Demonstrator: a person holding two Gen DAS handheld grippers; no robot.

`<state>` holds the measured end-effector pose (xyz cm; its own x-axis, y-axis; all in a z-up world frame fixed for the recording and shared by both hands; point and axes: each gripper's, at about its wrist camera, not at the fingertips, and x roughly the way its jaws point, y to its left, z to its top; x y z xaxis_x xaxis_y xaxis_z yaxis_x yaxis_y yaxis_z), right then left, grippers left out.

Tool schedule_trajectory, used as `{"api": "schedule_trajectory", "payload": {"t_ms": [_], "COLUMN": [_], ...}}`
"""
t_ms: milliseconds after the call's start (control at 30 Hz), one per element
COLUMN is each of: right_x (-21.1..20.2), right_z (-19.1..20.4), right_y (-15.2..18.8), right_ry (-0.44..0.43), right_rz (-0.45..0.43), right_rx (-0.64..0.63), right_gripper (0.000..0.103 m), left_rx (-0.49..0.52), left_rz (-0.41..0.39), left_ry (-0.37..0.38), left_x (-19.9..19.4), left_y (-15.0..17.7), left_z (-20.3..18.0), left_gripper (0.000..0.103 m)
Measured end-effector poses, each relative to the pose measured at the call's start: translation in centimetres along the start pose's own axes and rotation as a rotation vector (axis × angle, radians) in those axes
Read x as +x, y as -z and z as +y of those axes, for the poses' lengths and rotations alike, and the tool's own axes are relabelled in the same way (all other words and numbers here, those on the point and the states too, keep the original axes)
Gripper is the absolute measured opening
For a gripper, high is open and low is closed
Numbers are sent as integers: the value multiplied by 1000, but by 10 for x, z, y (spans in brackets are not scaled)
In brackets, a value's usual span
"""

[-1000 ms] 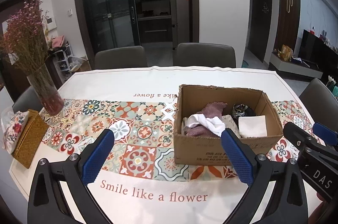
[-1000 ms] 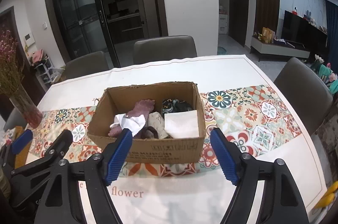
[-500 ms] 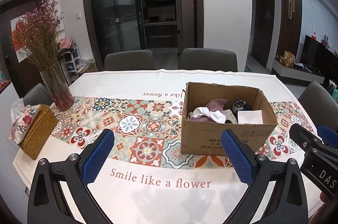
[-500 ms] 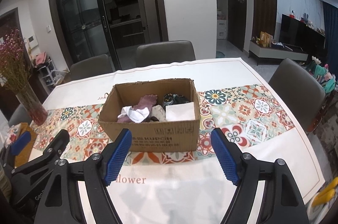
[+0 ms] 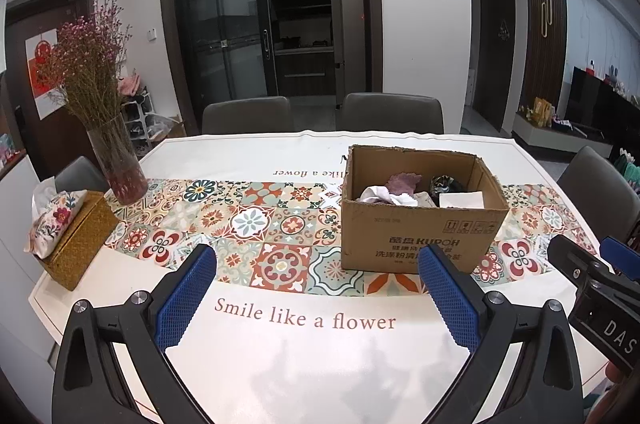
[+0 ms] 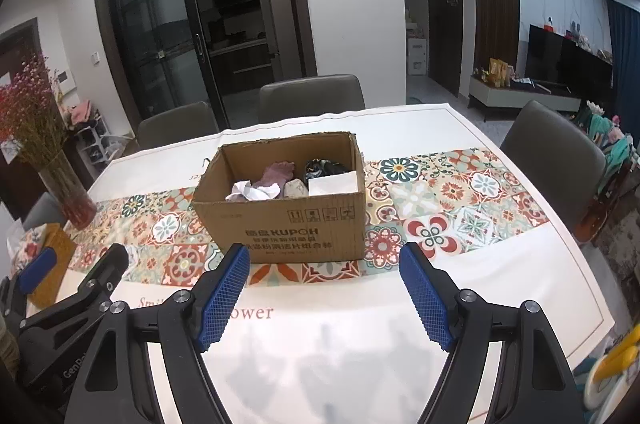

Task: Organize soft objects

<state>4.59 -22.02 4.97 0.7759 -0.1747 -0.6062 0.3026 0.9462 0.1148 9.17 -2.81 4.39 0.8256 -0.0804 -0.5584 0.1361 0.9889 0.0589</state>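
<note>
Both grippers are backing off from the box (image 5: pixel 420 220), which sits smaller and farther away in each wrist view than a moment ago. The left gripper (image 5: pixel 318 300) is spread wide with nothing between its blue pads. Same story on the right gripper (image 6: pixel 324 298): wide, empty, pads clear of everything.

The soft things are all in the box: a white cloth (image 6: pixel 250 190), a purple cloth (image 6: pixel 278 171), a dark patterned bundle (image 6: pixel 324 167), a folded white square (image 6: pixel 332 183) and a pale piece I can't make out between them. Nothing soft lies loose on the table (image 5: pixel 280 364) that I can see. My read is that the sorting is finished or close to it, and this is a retreat rather than a reach.

Now the room to move. The box stands on the tiled runner (image 5: pixel 256 224), well apart from the vase (image 5: pixel 116 160) and the tissue box (image 5: pixel 68 236) at the left end. The near strip of table is bare, so there is plenty of space in front. The table's right edge runs near the right gripper, with a chair (image 6: pixel 556 160) just beyond it. The two grippers ride side by side, so watch for a knock there.
</note>
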Motion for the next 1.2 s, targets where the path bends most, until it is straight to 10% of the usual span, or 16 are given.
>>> {"api": "schedule_trajectory", "payload": {"t_ms": [1200], "right_x": [-60], "right_z": [-21], "right_y": [59], "right_ry": [-12], "right_rz": [-30], "right_rx": [20], "right_gripper": [78], "left_rx": [10], "left_rz": [-35], "left_ry": [-1], "left_x": [-71], "left_y": [56], "left_z": [6], "left_gripper": [103]}}
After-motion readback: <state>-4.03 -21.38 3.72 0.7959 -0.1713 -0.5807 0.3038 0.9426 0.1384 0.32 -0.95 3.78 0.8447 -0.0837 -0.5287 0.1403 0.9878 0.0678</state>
